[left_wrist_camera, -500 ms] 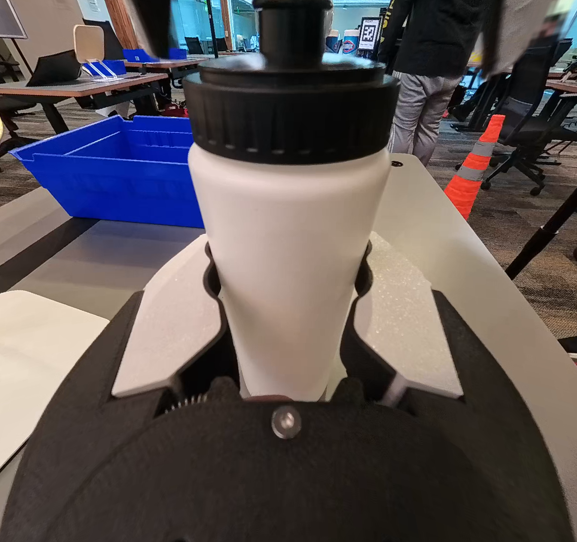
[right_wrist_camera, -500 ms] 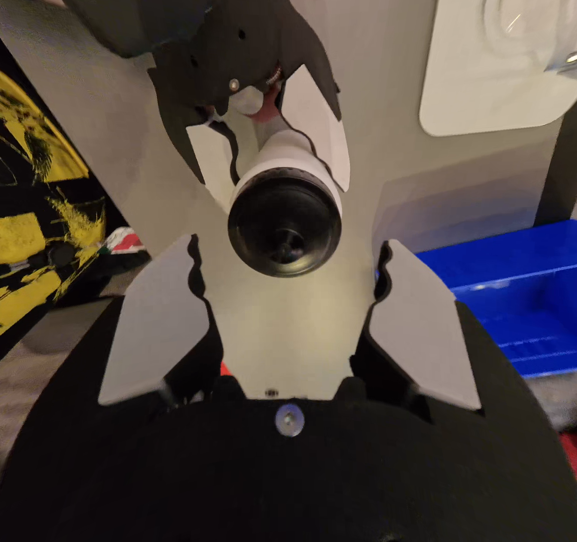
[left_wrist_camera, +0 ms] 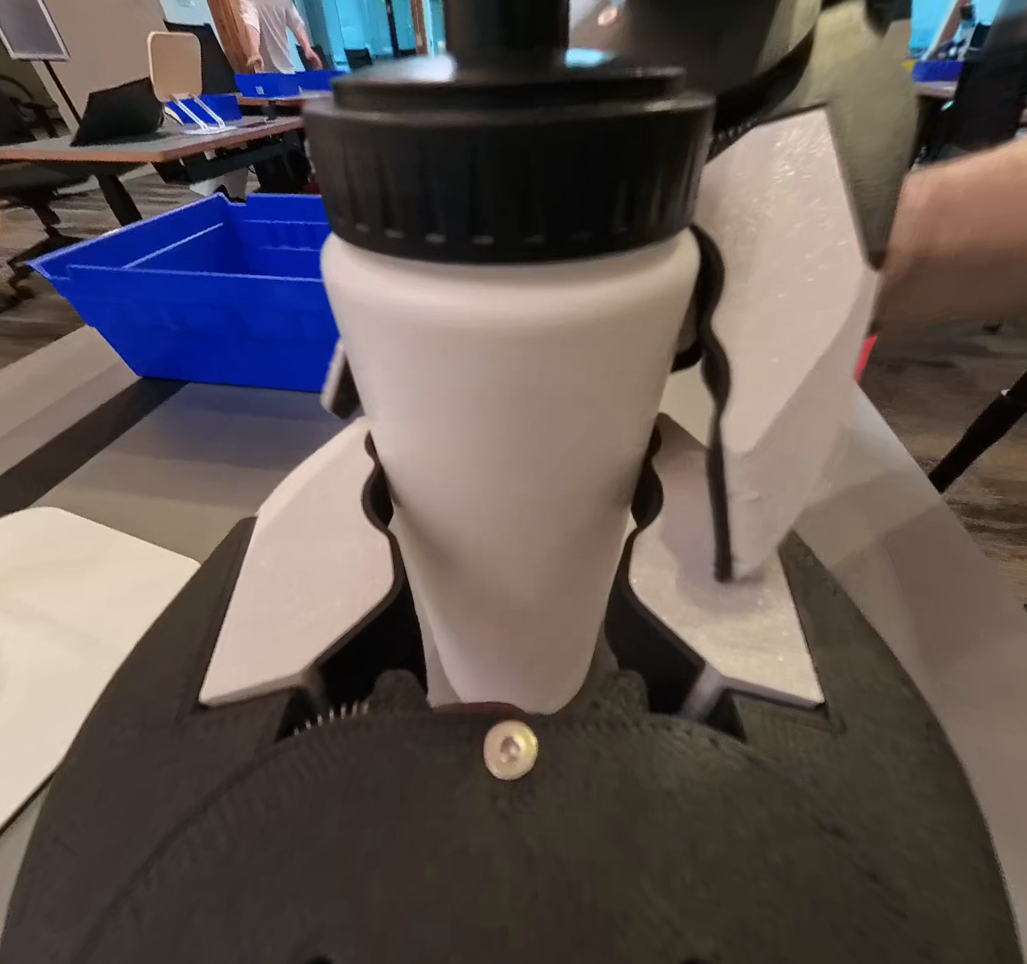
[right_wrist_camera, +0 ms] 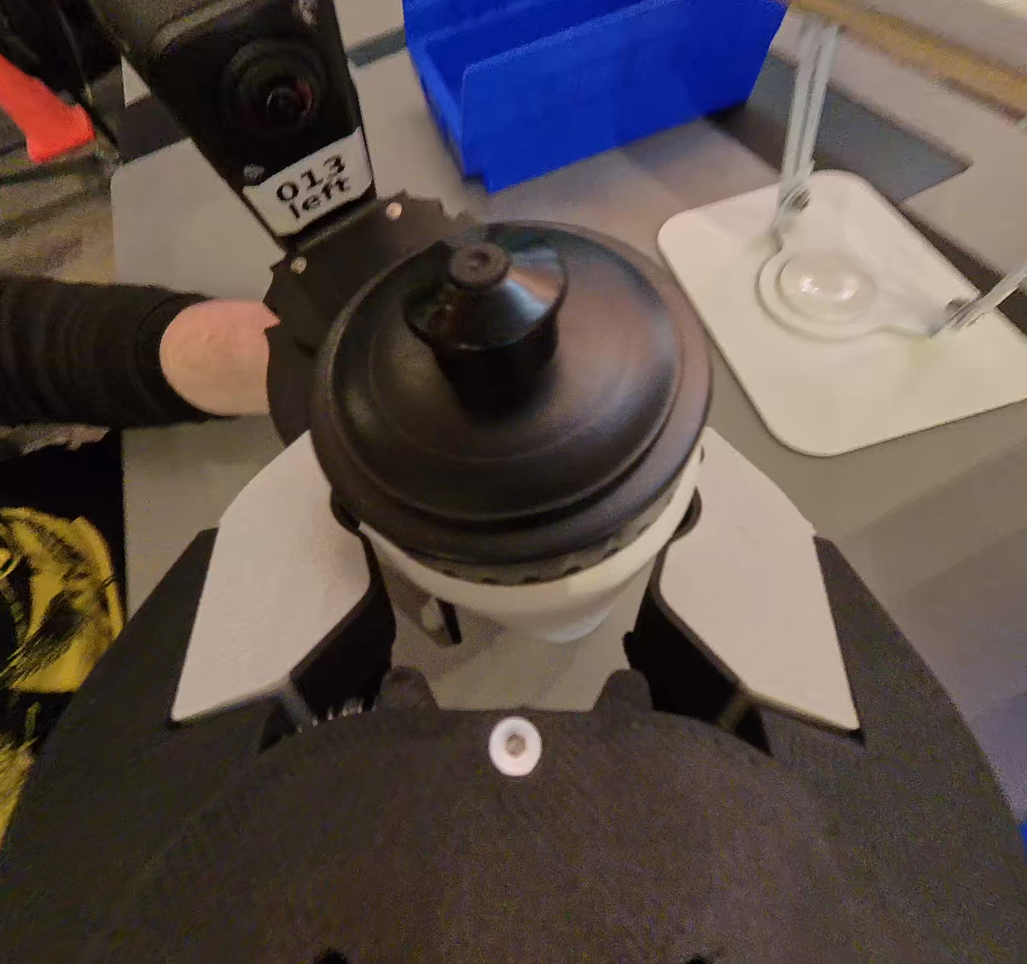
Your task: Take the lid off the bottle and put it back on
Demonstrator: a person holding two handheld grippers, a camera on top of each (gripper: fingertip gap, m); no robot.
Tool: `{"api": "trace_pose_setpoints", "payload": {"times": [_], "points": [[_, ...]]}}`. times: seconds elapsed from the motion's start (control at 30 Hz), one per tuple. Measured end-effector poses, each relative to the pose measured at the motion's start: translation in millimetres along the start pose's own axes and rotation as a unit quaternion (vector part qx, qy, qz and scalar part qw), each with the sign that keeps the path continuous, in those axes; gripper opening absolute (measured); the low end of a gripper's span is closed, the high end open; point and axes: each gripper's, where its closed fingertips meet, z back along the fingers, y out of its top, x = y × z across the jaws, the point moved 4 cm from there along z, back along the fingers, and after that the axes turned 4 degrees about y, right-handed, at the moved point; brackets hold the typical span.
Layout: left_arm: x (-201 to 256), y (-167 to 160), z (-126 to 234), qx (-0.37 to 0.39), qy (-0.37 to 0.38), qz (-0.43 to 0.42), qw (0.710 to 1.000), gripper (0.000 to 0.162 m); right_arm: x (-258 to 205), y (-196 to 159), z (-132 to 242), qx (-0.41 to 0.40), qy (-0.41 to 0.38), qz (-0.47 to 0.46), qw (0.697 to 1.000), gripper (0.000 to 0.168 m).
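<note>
A white bottle with a black ribbed lid stands upright in my left gripper, which is shut on its lower body. In the right wrist view I look down on the lid and its spout. My right gripper is open, with one finger on each side of the lid and the bottle's shoulder. I cannot tell whether the fingers touch the lid. One right finger shows beside the lid in the left wrist view. The left gripper's body shows behind the bottle.
A blue bin stands on the grey table behind the bottle. A white tray with a clear stand lies to the side. A hand in a dark sleeve holds the left gripper. Desks and people are farther back.
My right gripper has come down from well above the bottle and now straddles the lid. The left gripper still holds the bottle in the same place.
</note>
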Motion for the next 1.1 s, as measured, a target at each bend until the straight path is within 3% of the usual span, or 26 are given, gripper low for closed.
{"api": "trace_pose_setpoints", "payload": {"times": [0.3, 0.4, 0.47, 0.6, 0.77, 0.97, 1.1], "points": [[3, 4, 2, 0.018, -0.018, 0.015, 1.0, 0.085, 1, 6, 9, 0.104, 0.011, 0.0, 0.995, 0.103], [-12, 8, 13, 0.057, -0.006, 0.049, 0.997, 0.084, 10, 29, 46, 0.136, -0.006, -0.016, 0.991, 0.103], [-29, 0, 16, 0.054, 0.024, 0.069, 0.996, 0.075, 25, 50, 83, 0.146, -0.032, -0.023, 0.988, 0.103], [-42, -22, 8, 0.021, 0.067, 0.061, 0.996, 0.053, 92, 72, 152, 0.095, -0.132, -0.065, 0.985, 0.103], [-45, -30, -4, -0.015, 0.104, 0.041, 0.994, 0.048, 192, 48, 184, -0.014, -0.2, -0.172, 0.965, 0.103], [-57, -29, -1, 0.0, 0.115, 0.075, 0.99, 0.051, 261, -13, 157, -0.124, -0.174, -0.296, 0.931, 0.103], [-57, -30, -1, -0.001, 0.112, 0.08, 0.991, 0.051, 290, -35, 140, -0.139, -0.149, -0.359, 0.911, 0.102]]}}
